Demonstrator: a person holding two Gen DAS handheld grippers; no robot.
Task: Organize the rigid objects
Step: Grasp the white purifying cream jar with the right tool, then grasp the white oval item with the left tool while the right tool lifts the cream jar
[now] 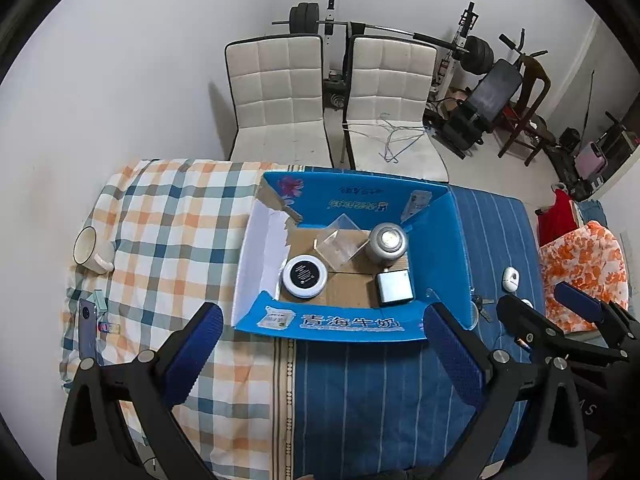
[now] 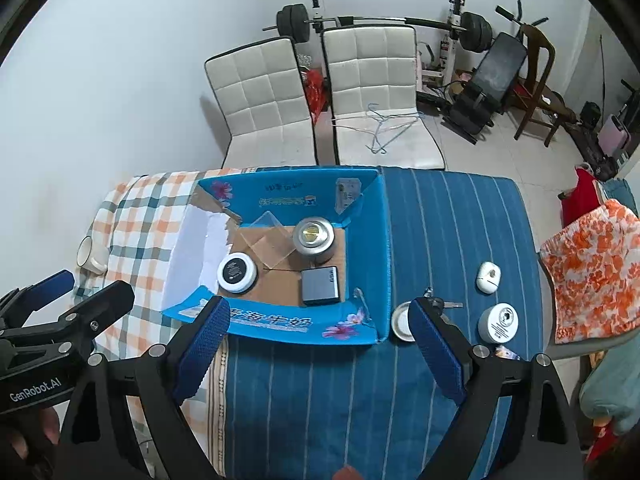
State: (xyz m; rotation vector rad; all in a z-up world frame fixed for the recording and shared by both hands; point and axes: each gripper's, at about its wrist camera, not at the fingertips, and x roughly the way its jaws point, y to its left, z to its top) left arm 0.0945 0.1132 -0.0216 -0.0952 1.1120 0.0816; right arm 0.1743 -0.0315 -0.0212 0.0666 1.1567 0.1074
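Note:
An open blue cardboard box [image 1: 348, 326] [image 2: 276, 326] stands on the cloth-covered table. Inside lie a round black-topped tin [image 1: 305, 275] [image 2: 237, 273], a clear plastic box [image 1: 340, 246] [image 2: 269, 245], a silver can [image 1: 387, 243] [image 2: 314, 240] and a grey rectangular device [image 1: 394, 287] [image 2: 322, 286]. On the blue cloth right of the box lie a metal lid [image 2: 402, 322], a key [image 2: 444, 304], a white oval case [image 2: 488, 277] [image 1: 511, 279] and a white round jar [image 2: 498, 323]. My left gripper [image 1: 324, 360] is open and empty before the box. My right gripper [image 2: 318, 344] is open and empty.
A white mug [image 1: 90, 250] [image 2: 90, 254], a phone [image 1: 87, 330] and a small bottle [image 1: 109, 327] lie on the checked cloth at left. Two white chairs [image 1: 280, 96] stand behind the table, one holding wire hangers [image 1: 394, 136]. Gym gear lines the wall.

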